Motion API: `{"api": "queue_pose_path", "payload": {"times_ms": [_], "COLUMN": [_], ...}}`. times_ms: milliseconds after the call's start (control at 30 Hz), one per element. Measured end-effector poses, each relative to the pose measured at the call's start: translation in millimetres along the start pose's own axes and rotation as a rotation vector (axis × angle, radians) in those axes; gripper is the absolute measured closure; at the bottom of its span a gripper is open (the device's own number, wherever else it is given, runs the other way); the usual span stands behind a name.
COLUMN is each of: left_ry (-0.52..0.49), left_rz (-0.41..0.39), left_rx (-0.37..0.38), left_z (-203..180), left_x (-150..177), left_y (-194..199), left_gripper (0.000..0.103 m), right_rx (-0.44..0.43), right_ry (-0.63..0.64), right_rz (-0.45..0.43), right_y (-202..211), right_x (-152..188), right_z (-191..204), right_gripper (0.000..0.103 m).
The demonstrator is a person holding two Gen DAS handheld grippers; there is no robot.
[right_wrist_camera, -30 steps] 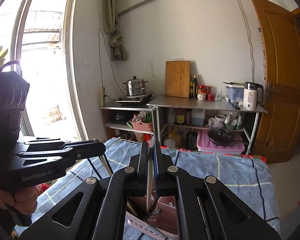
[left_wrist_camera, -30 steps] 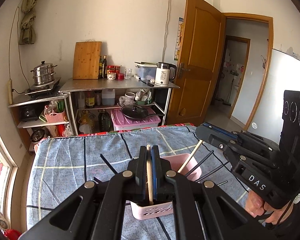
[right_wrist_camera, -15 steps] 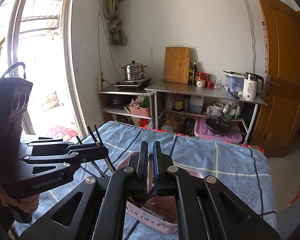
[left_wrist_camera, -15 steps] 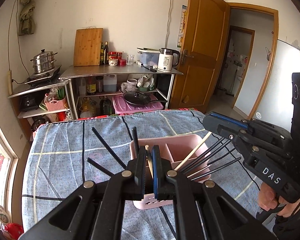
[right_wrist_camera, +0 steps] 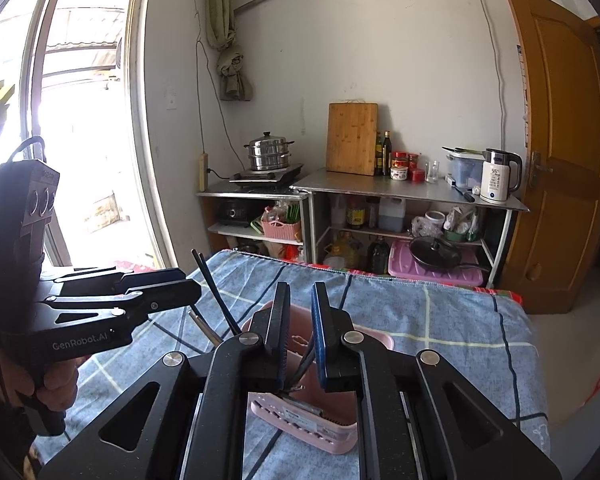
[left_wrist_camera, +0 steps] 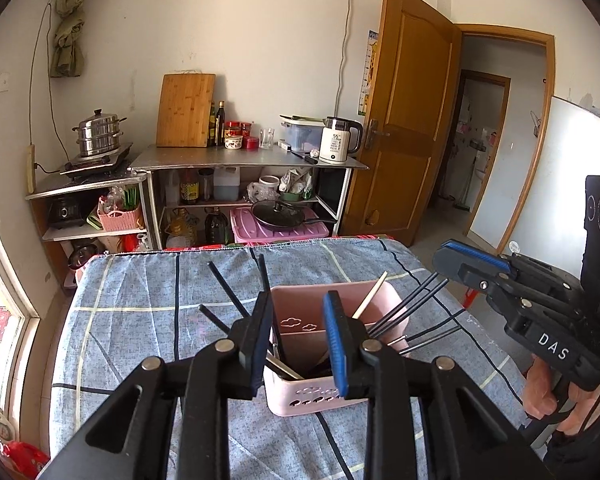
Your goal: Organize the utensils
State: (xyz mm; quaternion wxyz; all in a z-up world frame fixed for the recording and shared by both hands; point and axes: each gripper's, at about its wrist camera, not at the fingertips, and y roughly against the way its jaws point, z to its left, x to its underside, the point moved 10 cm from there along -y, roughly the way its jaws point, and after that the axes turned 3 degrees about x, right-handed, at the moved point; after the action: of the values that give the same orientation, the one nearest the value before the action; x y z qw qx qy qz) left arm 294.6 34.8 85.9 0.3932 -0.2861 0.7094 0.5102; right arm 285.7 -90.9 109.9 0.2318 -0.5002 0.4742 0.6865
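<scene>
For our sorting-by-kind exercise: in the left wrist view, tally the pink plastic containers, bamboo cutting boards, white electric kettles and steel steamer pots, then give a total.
Pink plastic containers: 3 (slotted utensil caddy, woven basket, lidded storage box)
Bamboo cutting board: 1
White electric kettle: 1
Stacked steel steamer pot: 1
Total: 6
</scene>
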Motion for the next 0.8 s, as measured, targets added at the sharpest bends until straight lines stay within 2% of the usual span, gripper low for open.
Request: {"api": "queue_pose_path", "payload": {"times_ms": [200, 467, 800], "left_ry": [0.002, 0.014, 0.008], "left_rz": [-0.046, -0.096, -0.114], "left_rx": [-0.027, -0.052, -0.057], "left_z": [-5, -15, -38], "left_x": [19, 52, 101], "left_y": [29, 60, 74], "left_gripper": [0.067, 0.066, 0.063], "right_rx": [0.003, 0.025, 0.045], "right_ry": [-0.012, -0.023, 0.003], "right_rz": [-0.019, -0.040, -0.043], "right_y": [30, 70, 101], "right_x": [15, 47, 97], "right_z": [-4, -5, 17], "right_gripper": [0.092, 0.089, 0.088]}}
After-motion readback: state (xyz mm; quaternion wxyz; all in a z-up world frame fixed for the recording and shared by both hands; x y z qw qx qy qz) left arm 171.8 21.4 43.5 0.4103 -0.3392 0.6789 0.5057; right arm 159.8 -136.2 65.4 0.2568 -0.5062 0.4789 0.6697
